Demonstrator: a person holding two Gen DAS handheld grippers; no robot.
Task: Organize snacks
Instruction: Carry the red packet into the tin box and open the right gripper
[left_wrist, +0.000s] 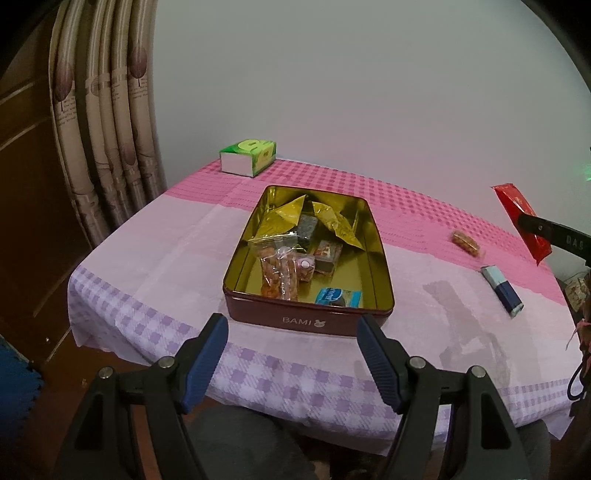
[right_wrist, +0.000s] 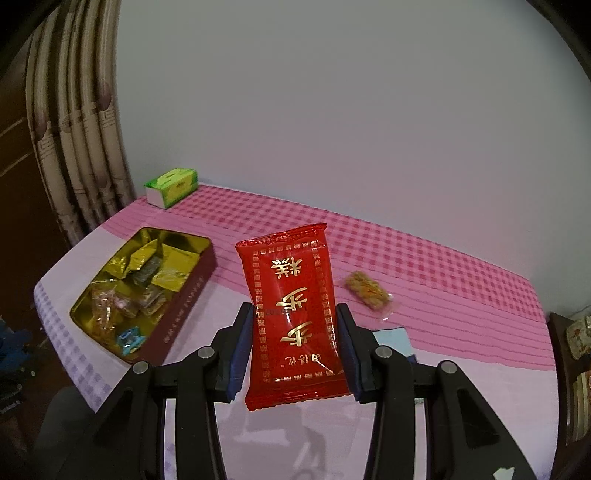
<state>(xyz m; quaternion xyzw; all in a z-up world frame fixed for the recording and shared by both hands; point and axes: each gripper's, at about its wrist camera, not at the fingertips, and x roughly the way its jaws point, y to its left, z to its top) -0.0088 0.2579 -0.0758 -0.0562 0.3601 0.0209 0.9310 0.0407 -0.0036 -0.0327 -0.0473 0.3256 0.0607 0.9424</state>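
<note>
While my right tool (right_wrist: 295, 347) squeezes the red snack pack (right_wrist: 291, 314) and holds it up in the air, the tin (left_wrist: 310, 321) sits on the bench (left_wrist: 177, 258) with its lid off. Many snacks are already in the tin: gold bags, a clear bag of nuts and a small blue pack. Two more are left on the bench, off to the right of the tin: a nut bar (left_wrist: 466, 242) and a blue bar (left_wrist: 501, 290). So I think the job is more than half done. My left tool (left_wrist: 291, 363) hangs wide and empty just in front of the tin. My left view looks right down into the tin. My right view shows the gold writing on the red pack, which the left view sees only edge-on.
</note>
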